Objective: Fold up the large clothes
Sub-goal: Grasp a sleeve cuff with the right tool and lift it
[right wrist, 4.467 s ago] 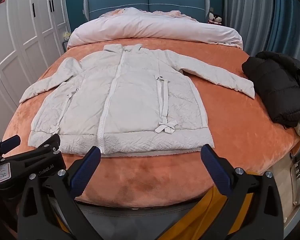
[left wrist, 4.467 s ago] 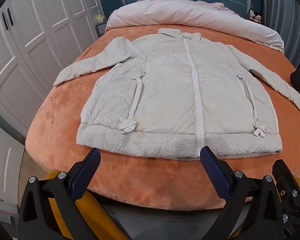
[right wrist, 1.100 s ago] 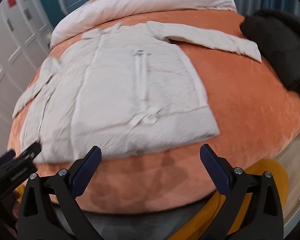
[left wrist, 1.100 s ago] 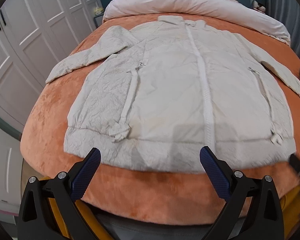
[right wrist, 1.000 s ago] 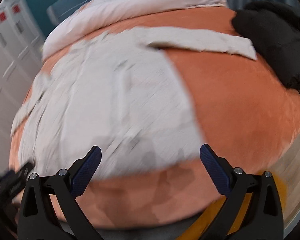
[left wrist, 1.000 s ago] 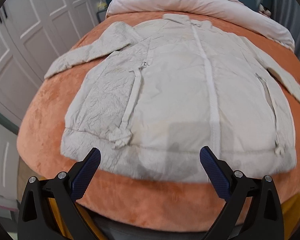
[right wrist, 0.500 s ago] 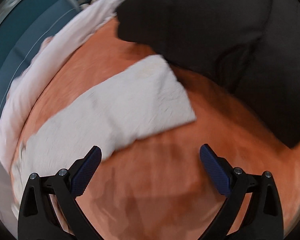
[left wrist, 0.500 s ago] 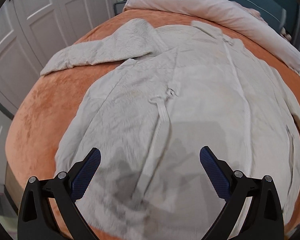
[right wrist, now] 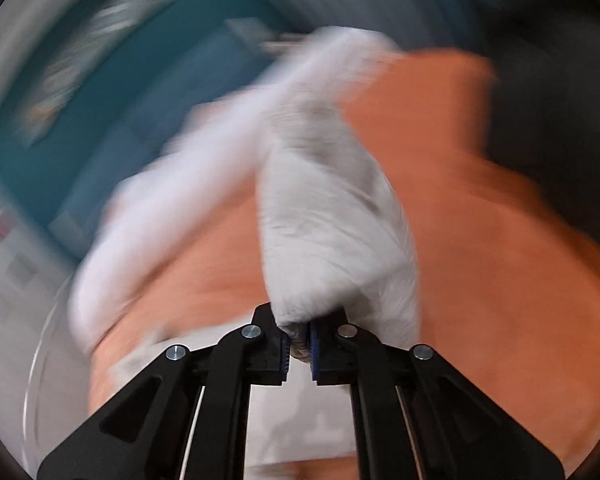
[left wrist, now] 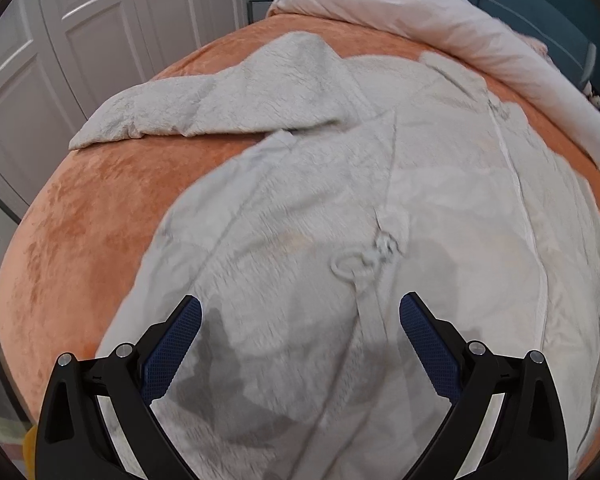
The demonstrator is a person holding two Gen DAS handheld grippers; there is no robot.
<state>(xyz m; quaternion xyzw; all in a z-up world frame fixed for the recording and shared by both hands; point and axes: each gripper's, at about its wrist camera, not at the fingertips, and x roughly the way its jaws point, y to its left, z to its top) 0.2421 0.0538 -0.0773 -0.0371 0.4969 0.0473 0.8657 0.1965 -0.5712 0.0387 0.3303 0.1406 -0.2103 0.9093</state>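
— So where's the jacket (left wrist: 380,208) now?

— Spread front-up across the bed (left wrist: 80,220), zipped, collar toward the rolled duvet (left wrist: 440,12) at the head edge. One sleeve (left wrist: 204,108) lies out toward the bed's left edge, near the wardrobe (left wrist: 60,48).

— And the claws?

— The left gripper (left wrist: 300,344) hangs spread wide over the jacket's left panel, touching nothing. The right gripper (right wrist: 299,346) is pressed together on the cuff of the other sleeve (right wrist: 332,216), which hangs up off the bed; that view is badly blurred.

— How will it handle?

— Soft and limp, I'd say: fleecy, crinkled, puffy enough to spring back from a crease. Light for its size, but it drags on the plush cover.

— Where to grip?

— Probably at edges with some body: cuff, hem corner, shoulder seam. The flat middle gives the fingers nothing to bite, and a thin pinch of fleece may slip.
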